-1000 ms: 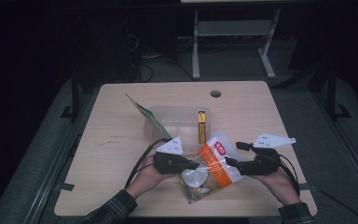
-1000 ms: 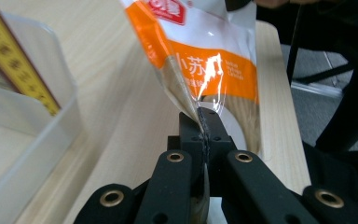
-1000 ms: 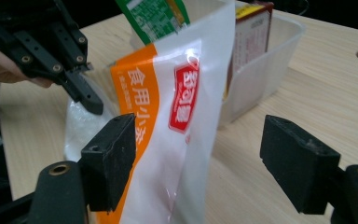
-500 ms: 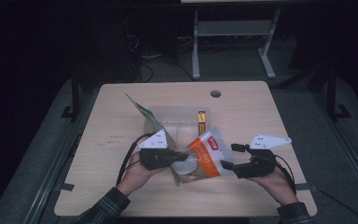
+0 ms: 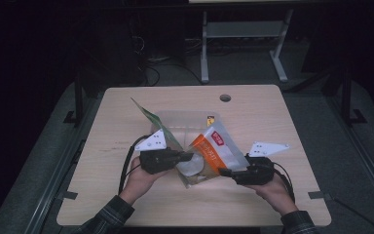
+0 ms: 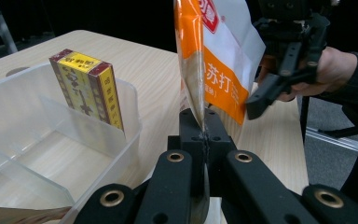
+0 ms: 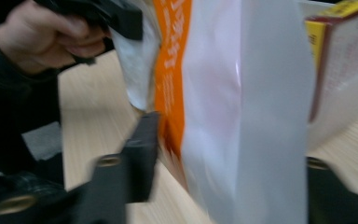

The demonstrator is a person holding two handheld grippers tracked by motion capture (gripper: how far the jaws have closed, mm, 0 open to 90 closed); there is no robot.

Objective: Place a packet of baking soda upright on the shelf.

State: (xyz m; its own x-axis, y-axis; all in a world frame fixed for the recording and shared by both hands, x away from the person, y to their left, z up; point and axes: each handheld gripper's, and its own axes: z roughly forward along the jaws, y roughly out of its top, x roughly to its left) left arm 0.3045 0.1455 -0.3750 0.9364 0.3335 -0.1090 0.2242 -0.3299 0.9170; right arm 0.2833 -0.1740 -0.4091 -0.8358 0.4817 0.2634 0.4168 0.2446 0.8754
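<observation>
An orange and white snack bag (image 5: 213, 148) hangs tilted above the table's front. My left gripper (image 5: 187, 157) is shut on its lower edge, and in the left gripper view the jaws pinch the bag (image 6: 216, 60) along its seam. My right gripper (image 5: 225, 171) is at the bag's lower right corner. Its jaws have just been closing, and the bag (image 7: 242, 116) stands between them. One jaw lies against the orange side, but no squeeze shows. A yellow box (image 6: 86, 86) stands upright in a clear plastic bin (image 6: 131, 122).
The clear bin (image 5: 175, 118) sits mid-table with dividers inside, and the yellow box (image 5: 209, 120) is at its right end. A green packet (image 5: 148, 117) leans at the bin's left. A round cable hole (image 5: 225, 98) lies near the far edge. Dark floor surrounds the table.
The bag has risen and shifted left toward the bin, standing more upright in the left gripper. The right hand has followed it leftward, its jaws narrowing around the bag's corner.
</observation>
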